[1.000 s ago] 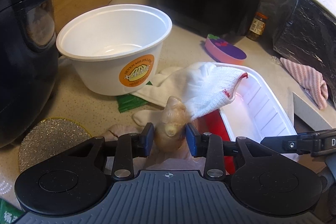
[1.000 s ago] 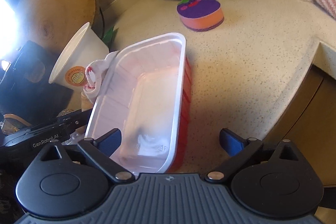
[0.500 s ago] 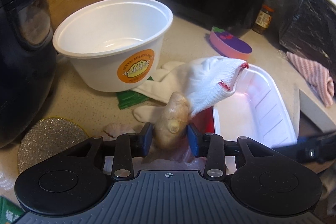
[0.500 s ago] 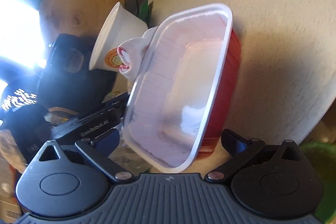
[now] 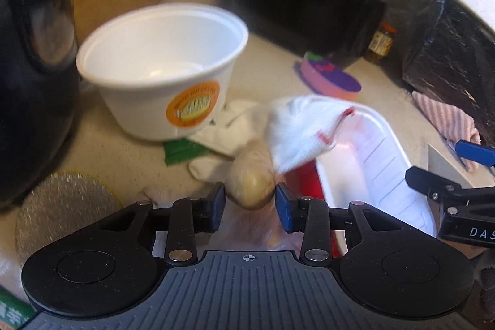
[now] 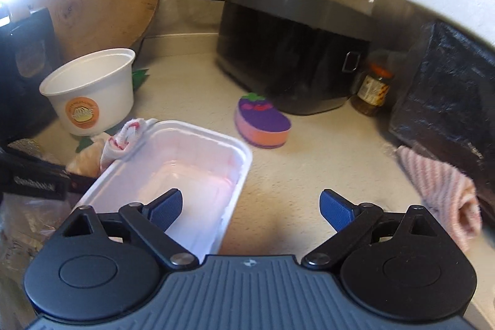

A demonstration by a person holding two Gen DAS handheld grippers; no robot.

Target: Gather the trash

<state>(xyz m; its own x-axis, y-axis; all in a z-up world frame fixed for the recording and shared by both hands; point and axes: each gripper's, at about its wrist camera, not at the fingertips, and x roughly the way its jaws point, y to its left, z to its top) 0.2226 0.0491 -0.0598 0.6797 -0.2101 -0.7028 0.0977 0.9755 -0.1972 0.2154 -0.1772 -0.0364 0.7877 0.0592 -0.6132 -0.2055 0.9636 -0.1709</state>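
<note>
Nearby, white glove (image 5: 297, 126) drapes tray (image 5: 389, 175) rim, apparently touching ginger (image 5: 252, 184).

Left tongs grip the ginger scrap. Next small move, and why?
Probably draw it back slightly: the left tongs hold the ginger scrap, but the white glove drapes over its far end, so freeing it first avoids dragging the glove.

Smooth white plastic tray (image 6: 173, 175), knitted cloth glove (image 5: 303, 129), speckled matt counter (image 6: 309, 169).
</note>
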